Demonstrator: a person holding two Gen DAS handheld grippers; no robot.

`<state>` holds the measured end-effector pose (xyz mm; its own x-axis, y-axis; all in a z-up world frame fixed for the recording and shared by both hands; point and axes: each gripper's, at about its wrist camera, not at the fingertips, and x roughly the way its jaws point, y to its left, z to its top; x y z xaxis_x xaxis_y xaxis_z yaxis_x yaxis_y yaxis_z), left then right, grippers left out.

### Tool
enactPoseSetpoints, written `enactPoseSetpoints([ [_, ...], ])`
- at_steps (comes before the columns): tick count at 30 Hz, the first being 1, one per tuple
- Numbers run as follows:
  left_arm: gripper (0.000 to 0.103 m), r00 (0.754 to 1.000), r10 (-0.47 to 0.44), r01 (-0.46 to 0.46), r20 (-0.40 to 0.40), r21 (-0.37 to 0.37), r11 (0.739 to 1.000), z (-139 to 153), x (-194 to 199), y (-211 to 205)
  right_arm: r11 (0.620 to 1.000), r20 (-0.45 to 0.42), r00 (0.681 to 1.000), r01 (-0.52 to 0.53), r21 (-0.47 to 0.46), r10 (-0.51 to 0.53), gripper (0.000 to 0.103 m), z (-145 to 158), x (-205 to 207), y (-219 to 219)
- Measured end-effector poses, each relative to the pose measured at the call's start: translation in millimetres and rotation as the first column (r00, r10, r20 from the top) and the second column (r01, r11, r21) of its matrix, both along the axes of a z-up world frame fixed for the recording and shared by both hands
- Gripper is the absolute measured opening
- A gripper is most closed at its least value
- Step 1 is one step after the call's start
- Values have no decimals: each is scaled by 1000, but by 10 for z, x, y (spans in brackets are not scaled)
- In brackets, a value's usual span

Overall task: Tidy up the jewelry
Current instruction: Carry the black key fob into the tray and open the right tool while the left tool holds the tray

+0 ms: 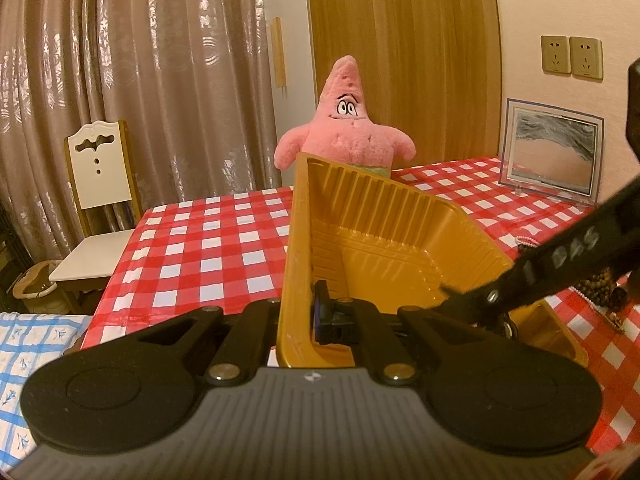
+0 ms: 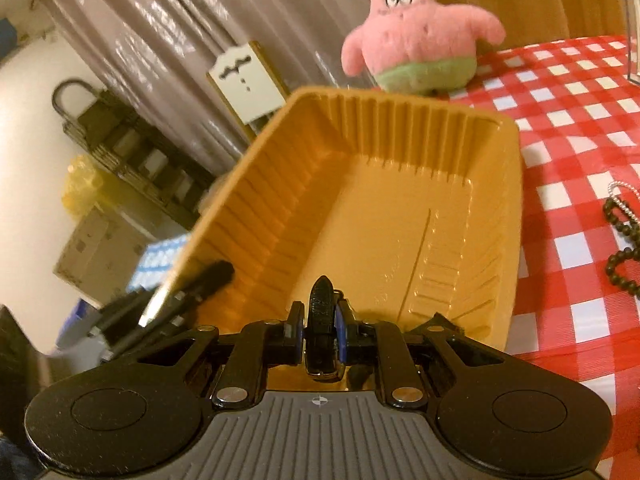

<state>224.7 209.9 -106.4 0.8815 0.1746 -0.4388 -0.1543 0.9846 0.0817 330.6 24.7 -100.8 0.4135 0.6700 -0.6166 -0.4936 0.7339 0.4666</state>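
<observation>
Left tongs [image 1: 308,320] clamp the gold tray's [image 1: 384,216] rim. Right tongs [image 2: 320,328] clamp a black strap [image 2: 320,308], its lower end hidden.

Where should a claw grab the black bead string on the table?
My guess: pinch one strand of the black bead string from above. It lies flat in loops on the tablecloth, so no side stands up to grab.

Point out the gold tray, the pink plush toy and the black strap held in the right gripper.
gold tray [image 2: 372,216]: right wrist view, bare floor of the tray.
pink plush toy [image 1: 352,136]: left wrist view, middle of its body.
black strap [image 2: 320,312]: right wrist view, its middle, between the pads.
</observation>
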Motion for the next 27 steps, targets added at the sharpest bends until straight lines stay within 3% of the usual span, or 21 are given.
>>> enactPoseSetpoints([
  [3,3,1000,-2,2,-7,-1,1000,2,9,12,1000,21,1000,-7,-29,8,18,-27,-13,35],
  [5,3,1000,-3,3,-11,1,1000,1,19,10,999,52,999,-9,-45,11,31,6,-37,21],
  [8,3,1000,-2,2,-12,4,1000,-1,21,4,1000,84,996,13,-27,-11,41,94,-32,-75],
  [17,3,1000,-4,4,-21,14,1000,18,42,-6,982,116,978,179,-63,-171,42,249,-111,-842],
  [27,3,1000,-6,7,-24,27,1000,26,51,-22,917,126,934,352,-185,-333,42,174,-464,-1715],
])
